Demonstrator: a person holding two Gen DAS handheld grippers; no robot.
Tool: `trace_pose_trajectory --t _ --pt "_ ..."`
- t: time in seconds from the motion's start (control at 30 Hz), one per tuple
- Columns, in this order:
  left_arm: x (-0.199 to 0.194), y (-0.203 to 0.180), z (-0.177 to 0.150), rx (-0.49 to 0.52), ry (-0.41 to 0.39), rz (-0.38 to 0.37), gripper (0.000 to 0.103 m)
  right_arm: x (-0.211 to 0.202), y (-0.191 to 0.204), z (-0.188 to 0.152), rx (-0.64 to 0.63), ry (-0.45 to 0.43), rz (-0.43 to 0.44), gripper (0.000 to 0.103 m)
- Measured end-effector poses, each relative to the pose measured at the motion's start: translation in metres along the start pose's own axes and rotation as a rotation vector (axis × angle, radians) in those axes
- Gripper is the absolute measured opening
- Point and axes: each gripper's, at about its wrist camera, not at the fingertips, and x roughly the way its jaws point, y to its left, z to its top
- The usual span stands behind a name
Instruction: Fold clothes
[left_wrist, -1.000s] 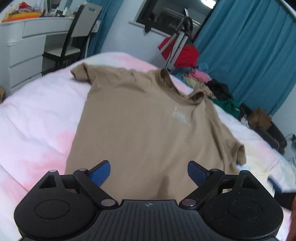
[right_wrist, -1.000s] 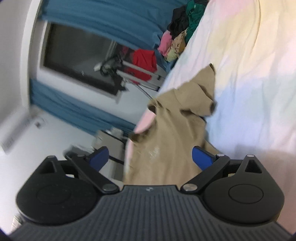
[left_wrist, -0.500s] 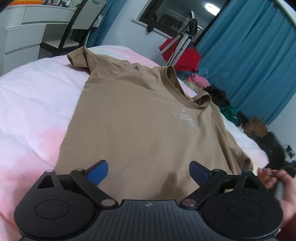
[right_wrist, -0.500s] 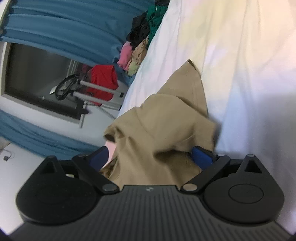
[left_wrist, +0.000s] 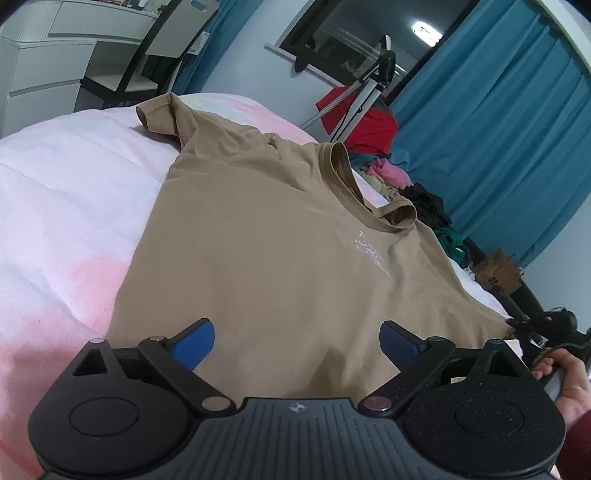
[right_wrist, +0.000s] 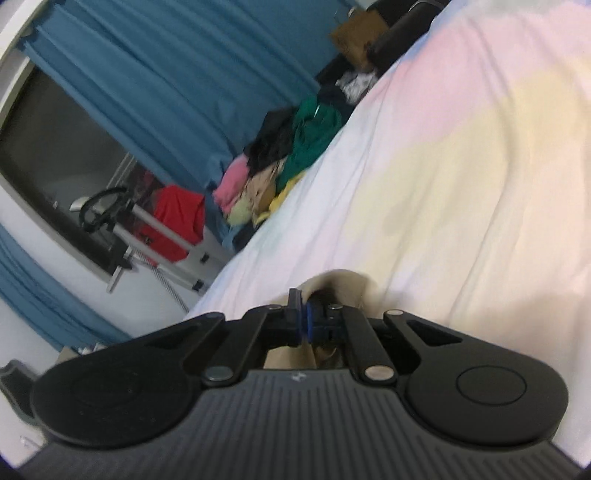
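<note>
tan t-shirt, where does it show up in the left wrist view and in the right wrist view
Left wrist: the tan t-shirt fills the middle, spread flat on the bed, ahead of the open left gripper.
Right wrist: only a bunched bit shows, low centre, pinched by the shut right gripper.
Shared landmark: the red cloth on the metal stand before the blue curtain.

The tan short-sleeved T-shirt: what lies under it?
The tan short-sleeved T-shirt lies spread on a white and pink bed cover, which shows around it. Whatever sits directly beneath the fabric is covered and cannot be seen.
</note>
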Motion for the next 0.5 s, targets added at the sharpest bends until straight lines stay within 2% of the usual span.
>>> trace_pose_trajectory --t 0.07,0.2,0.27,0.3,0.33,0.37,0.5 --pt "-0.001 -0.001 -0.001 0.006 -0.004 0.004 0.097 -0.003 -0.015 0.004 0.058 0.019 0.029 0.008" --pt "-0.001 -0.002 -0.003 0.017 -0.015 0.011 0.097 0.008 -0.048 -0.007 0.218 0.196 0.126 0.012" --pt "-0.002 -0.002 -0.005 0.017 -0.021 0.015 0.097 0.016 -0.056 -0.016 0.248 0.273 0.179 0.029" --pt "-0.002 -0.003 -0.007 0.018 -0.025 0.016 0.097 0.02 -0.055 -0.019 0.246 0.284 0.201 0.053" --pt "-0.003 -0.004 -0.008 0.026 -0.028 0.017 0.097 0.024 -0.054 -0.024 0.245 0.281 0.23 0.073" --pt "-0.004 -0.005 -0.009 0.035 -0.031 0.018 0.097 0.027 -0.053 -0.025 0.248 0.26 0.229 0.077" --pt "-0.005 -0.011 -0.014 0.067 -0.035 0.029 0.097 0.042 -0.054 -0.027 0.282 0.198 0.243 0.077"
